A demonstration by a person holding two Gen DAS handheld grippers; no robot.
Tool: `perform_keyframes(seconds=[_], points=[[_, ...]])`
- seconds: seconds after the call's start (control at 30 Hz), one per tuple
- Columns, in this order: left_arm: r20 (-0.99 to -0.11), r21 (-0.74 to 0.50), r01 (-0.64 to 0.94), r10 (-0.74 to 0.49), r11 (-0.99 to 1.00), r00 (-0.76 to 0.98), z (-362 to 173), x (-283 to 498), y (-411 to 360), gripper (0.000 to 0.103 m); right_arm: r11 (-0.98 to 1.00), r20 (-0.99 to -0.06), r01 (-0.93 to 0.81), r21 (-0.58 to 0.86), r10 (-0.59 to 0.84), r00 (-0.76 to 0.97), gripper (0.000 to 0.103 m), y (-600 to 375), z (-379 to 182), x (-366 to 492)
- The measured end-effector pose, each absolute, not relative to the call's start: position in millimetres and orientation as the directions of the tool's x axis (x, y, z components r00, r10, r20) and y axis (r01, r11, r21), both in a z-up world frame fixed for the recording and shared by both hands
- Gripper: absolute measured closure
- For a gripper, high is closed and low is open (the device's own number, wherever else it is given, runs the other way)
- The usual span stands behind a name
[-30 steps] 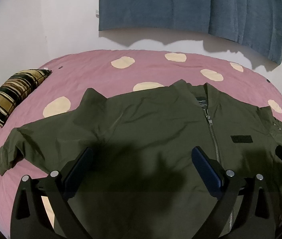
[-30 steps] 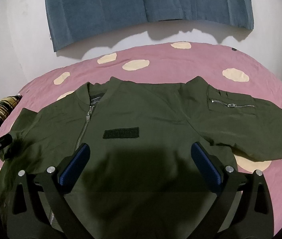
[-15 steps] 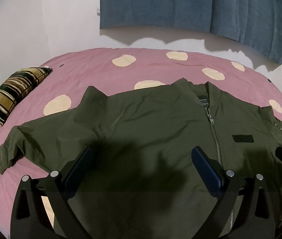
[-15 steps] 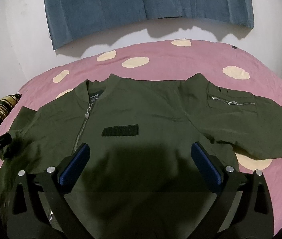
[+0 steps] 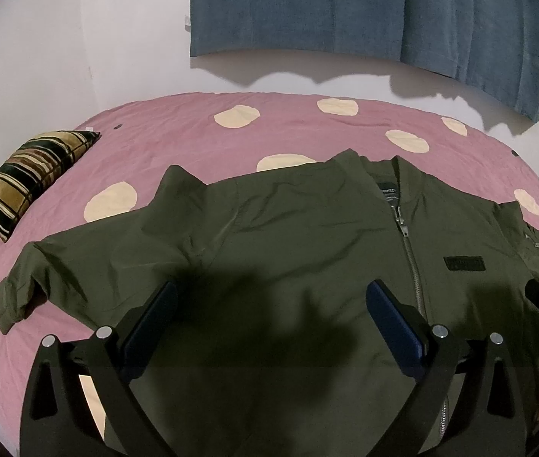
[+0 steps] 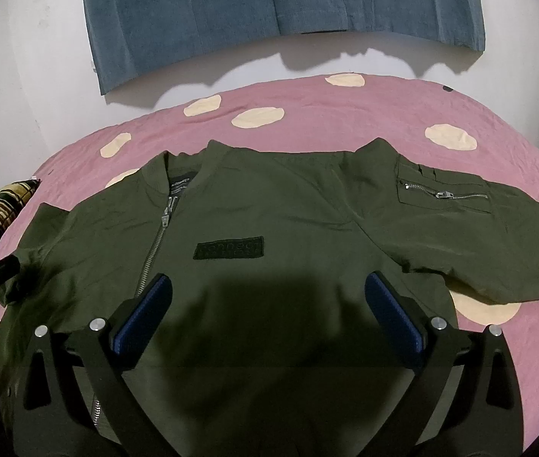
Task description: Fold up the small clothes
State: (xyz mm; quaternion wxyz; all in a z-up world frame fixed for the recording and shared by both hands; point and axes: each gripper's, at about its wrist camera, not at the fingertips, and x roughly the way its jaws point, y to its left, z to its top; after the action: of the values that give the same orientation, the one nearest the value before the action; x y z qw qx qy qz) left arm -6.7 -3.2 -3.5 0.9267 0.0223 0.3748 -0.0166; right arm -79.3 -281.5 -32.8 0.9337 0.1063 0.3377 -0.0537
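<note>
An olive jacket (image 5: 288,251) lies flat, zipped, on the pink spotted bed (image 5: 200,144). The left gripper (image 5: 273,323) and right gripper (image 6: 267,314) hover above it, fingers spread and empty. Only the right wrist view shows the sleeve's zip pocket (image 6: 442,194) (the striped cushion (image 5: 33,175) appears in both).

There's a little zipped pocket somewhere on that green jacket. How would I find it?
Start at the pink bedspread with cream dots, where the olive jacket lies spread flat. Follow the sleeve stretching away on the right side of the right camera's view. Near its shoulder sits the pocket, its short silver zip running crosswise, unlike the long front zip.
</note>
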Motion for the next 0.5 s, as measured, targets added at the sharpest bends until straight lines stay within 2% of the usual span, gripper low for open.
perform_keyframes(seconds=[0.5], points=[[-0.702, 0.033, 0.049, -0.012, 0.998, 0.712, -3.7, -8.6, -3.8, 0.004, 0.971, -0.653, 0.173, 0.163, -0.025, 0.757, 0.002, -281.9, -33.6, -77.4]])
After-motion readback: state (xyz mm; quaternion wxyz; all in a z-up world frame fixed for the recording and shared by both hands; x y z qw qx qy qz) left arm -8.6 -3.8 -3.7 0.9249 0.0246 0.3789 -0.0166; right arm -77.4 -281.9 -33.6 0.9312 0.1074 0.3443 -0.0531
